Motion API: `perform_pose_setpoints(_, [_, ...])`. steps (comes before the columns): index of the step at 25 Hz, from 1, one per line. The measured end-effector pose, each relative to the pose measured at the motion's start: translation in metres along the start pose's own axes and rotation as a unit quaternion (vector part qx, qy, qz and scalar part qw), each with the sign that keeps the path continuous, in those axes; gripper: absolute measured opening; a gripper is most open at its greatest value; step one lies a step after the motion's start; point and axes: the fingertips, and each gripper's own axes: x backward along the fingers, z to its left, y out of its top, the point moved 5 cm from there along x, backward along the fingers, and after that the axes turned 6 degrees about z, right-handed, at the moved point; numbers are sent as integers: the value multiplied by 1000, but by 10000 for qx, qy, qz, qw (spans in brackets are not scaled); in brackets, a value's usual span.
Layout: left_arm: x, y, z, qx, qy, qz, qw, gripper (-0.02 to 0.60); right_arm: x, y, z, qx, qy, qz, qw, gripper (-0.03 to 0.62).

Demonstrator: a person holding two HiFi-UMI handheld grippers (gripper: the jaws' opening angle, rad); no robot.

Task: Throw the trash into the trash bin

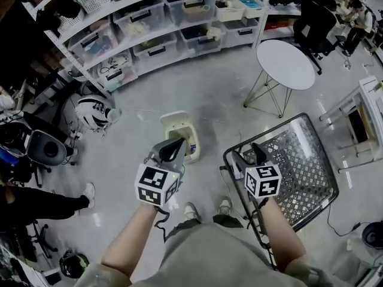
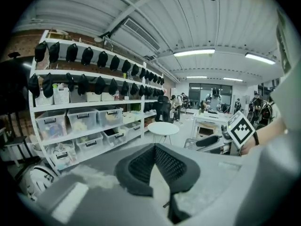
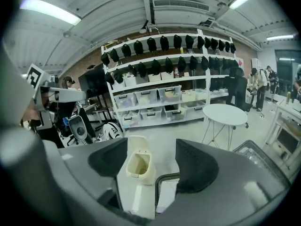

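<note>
left gripper (image 1: 178,144), trash bin (image 1: 190,137) seemingly just beyond

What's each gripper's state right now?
Left gripper: closed, nothing between its jaws.
Right gripper: open, empty.

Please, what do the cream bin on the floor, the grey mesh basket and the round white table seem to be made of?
Cream trash bin with raised lid: probably plastic, smooth and matt, with rounded moulded edges.
Grey mesh basket: looks like metal, judging by its perforated grid and dark tube rim.
Round white table: thin wire legs, likely metal; the top is smooth, its material unclear.
</note>
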Motion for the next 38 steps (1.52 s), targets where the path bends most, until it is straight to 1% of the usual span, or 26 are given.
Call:
perform_pose_setpoints(8, [-39,-45,-2,187,-222,523,9982,2,-56,-73,-19,-272,-287,809,9959,325])
perform_pose_setpoints(11, [-52,-62,-3,289,-258,729,9966,2,-74,-94,-26,-307,-360,1108,9927,325])
perform_pose_setpoints(14, [-63,-79,-2,378,-231,852,9954,2,-91,-113,-35,-325,-427,1395,9888,328])
perform_pose_setpoints(18, [-70,-107,-3,587,-223,1137,9915,2,-109,-139,-41,-333,-495,1771,9824,342])
perform_pose_setpoints(21, [-74,-129,-7,706,-247,1344,9881,2,-122,-159,-46,-435,-511,2007,9773,344])
perform_pose_setpoints(24, [-77,-147,-6,1001,-186,1473,9838,2,-132,-179,-49,-480,-521,2224,9724,344])
perform_pose_setpoints(27, [-79,-157,-2,1171,-87,1555,9808,2,-138,-190,-51,-392,-622,2368,9688,344])
perform_pose_setpoints(30, [-78,-166,1,1246,-68,1600,9792,2,-143,-197,-54,-368,-723,2469,9656,342])
perform_pose_setpoints(32, [-75,-173,3,1290,-42,1642,9779,2,-146,-201,-55,-354,-753,2497,9647,329])
perform_pose_setpoints(35, [-72,-181,6,1365,-3,1702,9759,2,-143,-203,-57,-422,-811,2539,9629,314])
perform_pose_setpoints(38, [-70,-187,7,1401,59,1709,9753,2,-140,-203,-60,-569,-821,2435,9648,310])
